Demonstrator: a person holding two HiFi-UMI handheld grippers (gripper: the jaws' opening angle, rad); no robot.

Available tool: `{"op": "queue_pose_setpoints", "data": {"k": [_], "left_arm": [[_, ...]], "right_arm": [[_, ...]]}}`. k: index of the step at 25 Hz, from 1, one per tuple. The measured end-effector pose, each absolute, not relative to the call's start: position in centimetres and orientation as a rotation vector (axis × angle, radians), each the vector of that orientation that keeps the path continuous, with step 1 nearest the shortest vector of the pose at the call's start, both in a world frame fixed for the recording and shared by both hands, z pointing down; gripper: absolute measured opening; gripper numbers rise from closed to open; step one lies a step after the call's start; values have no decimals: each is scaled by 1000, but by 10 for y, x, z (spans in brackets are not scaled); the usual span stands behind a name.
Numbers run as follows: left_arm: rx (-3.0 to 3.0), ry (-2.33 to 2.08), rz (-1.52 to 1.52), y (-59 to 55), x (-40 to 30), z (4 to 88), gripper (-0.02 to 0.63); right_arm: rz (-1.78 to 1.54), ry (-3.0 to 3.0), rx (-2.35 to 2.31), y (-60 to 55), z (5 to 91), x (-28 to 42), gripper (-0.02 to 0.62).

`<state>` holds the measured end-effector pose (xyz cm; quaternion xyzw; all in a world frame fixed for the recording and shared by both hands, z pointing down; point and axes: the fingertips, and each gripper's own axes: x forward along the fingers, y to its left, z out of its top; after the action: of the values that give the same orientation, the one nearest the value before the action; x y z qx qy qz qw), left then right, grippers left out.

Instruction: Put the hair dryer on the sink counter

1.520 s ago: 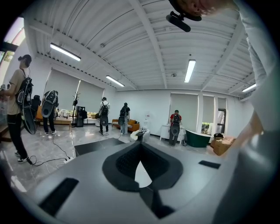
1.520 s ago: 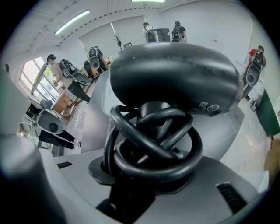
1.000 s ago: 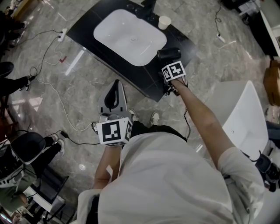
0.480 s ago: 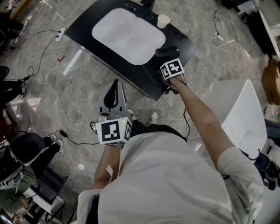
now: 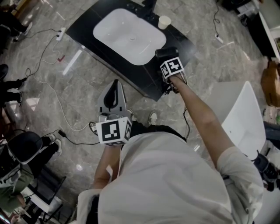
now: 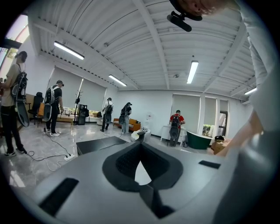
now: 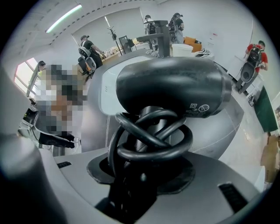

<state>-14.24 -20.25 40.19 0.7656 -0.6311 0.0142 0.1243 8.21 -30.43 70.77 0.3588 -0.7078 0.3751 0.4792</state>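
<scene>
A black hair dryer (image 5: 167,53) lies on the black sink counter (image 5: 87,26), just right of the white basin (image 5: 129,37). My right gripper (image 5: 169,60) points steeply down at it. In the right gripper view the dryer's body (image 7: 170,87) fills the middle. Its handle, wrapped in coiled black cord (image 7: 151,135), sits between the jaws of the right gripper (image 7: 144,162). The jaws have just opened slightly but still hold the handle. My left gripper (image 5: 113,98) hangs level over the floor in front of the counter. Seen in its own view, the left gripper (image 6: 140,146) is shut with nothing in it.
A white cup (image 5: 164,22) and a dark faucet (image 5: 148,4) stand at the counter's back edge. Cables (image 5: 48,83) and a power strip (image 5: 61,34) lie on the marble floor at left. A white tub-like piece (image 5: 245,118) stands at right. People stand around the room's edges.
None beyond a slight shift of the head view; both grippers and the hair dryer stay where they were.
</scene>
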Motion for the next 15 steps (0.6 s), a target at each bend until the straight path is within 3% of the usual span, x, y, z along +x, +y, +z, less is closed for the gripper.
{"op": "queue_pose_setpoints", "data": {"k": [15], "left_arm": [[2205,-1849,7,-193,-156,406,2]], "right_arm": [[942,-1673,883,-300,708,82,245]]}}
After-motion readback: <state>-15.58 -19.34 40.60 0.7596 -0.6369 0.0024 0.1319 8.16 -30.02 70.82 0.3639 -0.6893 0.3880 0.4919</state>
